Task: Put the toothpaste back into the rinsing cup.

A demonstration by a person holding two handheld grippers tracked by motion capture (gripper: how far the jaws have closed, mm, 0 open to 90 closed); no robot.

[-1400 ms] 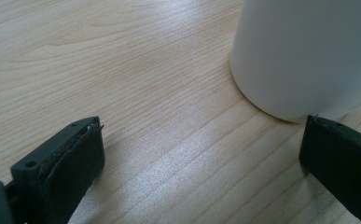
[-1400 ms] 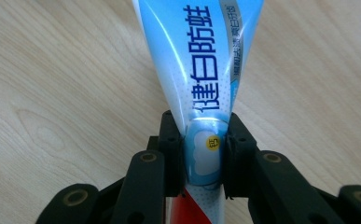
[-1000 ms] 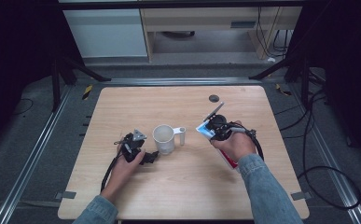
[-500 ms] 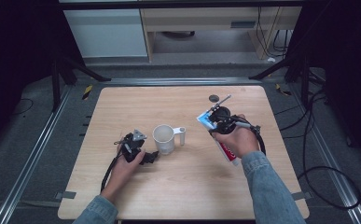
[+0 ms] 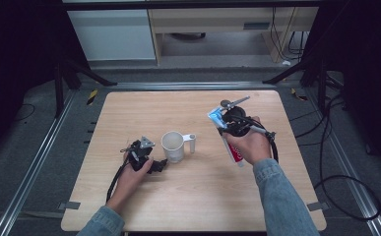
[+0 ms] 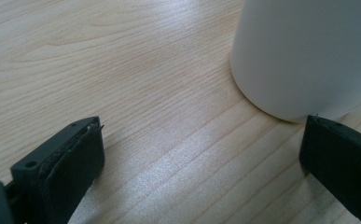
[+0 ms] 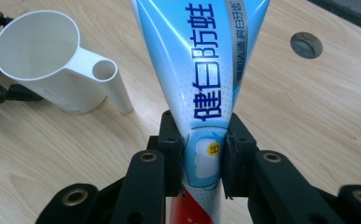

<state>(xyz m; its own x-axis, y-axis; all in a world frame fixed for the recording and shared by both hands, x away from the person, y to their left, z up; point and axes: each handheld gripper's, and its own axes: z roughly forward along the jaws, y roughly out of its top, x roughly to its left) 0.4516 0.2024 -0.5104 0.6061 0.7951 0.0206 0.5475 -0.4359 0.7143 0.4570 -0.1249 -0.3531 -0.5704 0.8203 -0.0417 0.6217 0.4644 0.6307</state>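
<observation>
Wooden table [image 5: 188, 196]: my right gripper [image 7: 201, 154] clamps the toothpaste tube [image 7: 201, 70], left gripper [image 6: 201, 158] gapes beside the cup [image 5: 173, 146]; probably nothing's in it yet.

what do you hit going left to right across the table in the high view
left gripper → white cup → cup's tube handle → toothpaste tube held by the right gripper

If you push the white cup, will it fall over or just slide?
Probably slide. The white cup stands upright on a broad flat base on the smooth wooden table. It looks like thin, empty plastic, so likely light. Its hollow handle sticks out one side, so a high push there might tip or spin it. The left tool, open, sits beside its base.
</observation>
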